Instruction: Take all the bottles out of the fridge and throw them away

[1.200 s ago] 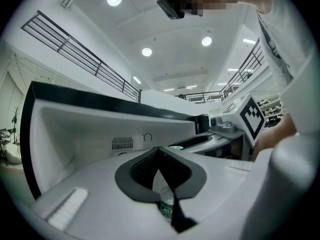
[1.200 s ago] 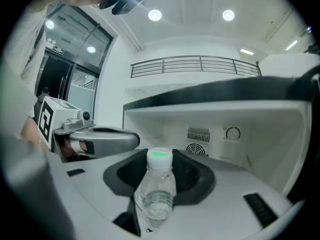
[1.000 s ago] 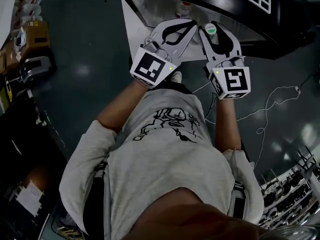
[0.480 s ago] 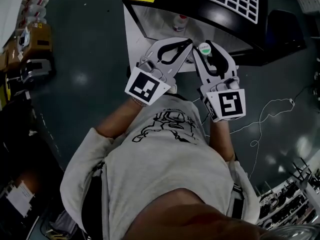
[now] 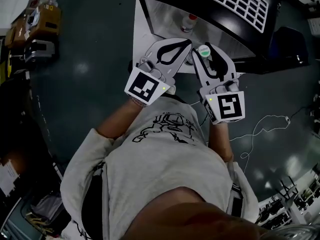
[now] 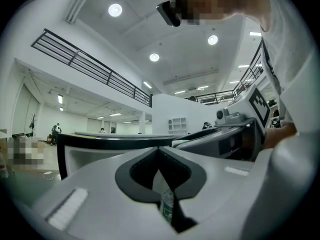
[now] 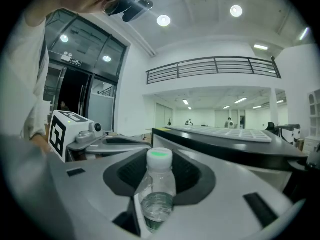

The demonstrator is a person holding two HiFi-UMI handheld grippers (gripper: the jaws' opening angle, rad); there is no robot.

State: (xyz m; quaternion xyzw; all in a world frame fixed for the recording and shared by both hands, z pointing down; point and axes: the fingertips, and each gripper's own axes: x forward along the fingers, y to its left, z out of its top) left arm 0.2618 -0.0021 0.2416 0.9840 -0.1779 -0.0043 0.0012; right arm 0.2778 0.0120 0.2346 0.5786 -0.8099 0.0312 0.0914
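Facing the open fridge (image 5: 200, 9), held the left gripper (image 5: 185, 44) with jaws closed tip to tip, empty; just beside it, had the right gripper (image 5: 207, 54) with jaws clamped round a clear, green-capped bottle (image 5: 203, 49) at the fridge's front edge; saw a red-capped bottle (image 5: 189, 20) inside.

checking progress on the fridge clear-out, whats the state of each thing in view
fridge: open, inside in view
red-capped bottle: upright inside the fridge, cap on
green-capped bottle: upright, cap on, part full of clear liquid, clamped between jaws
right gripper: shut on the green-capped bottle
left gripper: shut, tips meeting, no clear hold on anything
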